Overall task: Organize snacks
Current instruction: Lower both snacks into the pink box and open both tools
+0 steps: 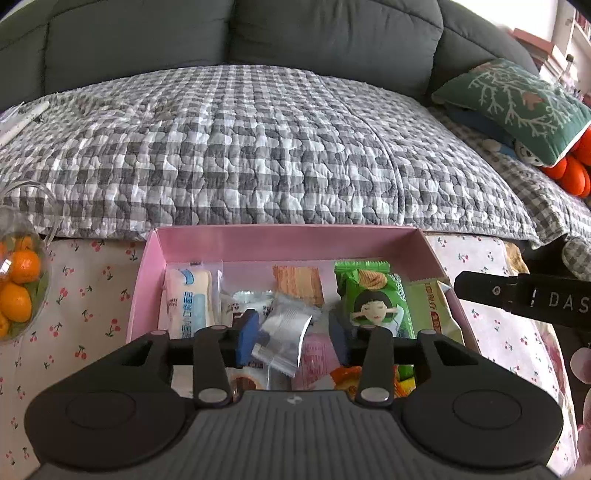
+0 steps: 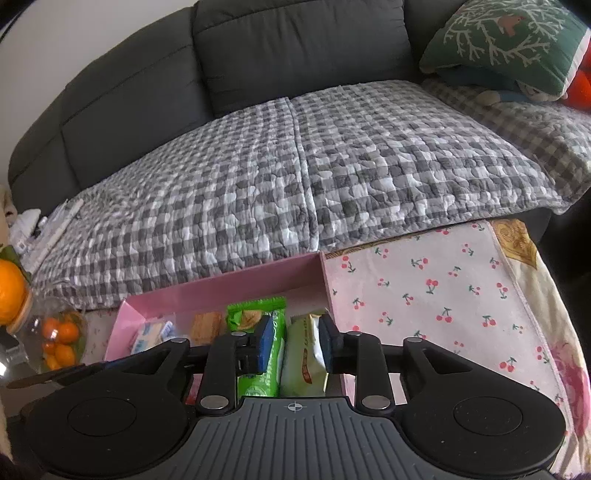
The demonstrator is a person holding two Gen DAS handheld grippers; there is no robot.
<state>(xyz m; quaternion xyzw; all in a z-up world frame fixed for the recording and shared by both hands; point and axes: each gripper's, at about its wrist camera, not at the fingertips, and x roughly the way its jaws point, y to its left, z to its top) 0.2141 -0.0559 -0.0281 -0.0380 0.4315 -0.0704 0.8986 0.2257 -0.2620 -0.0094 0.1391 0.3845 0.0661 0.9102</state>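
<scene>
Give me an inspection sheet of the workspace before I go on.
Surface: cherry-print cloth on the table.
Job's things: pink box holds snack packets, among them a green packet, a silver packet and a pale green packet.
Clutter: clear container of oranges to the left.
Grippers: left claw open around the silver packet; right claw open around the pale green packet.
Cables: nothing seen.
Surroundings: grey sofa, checked quilt, green cushion.
</scene>
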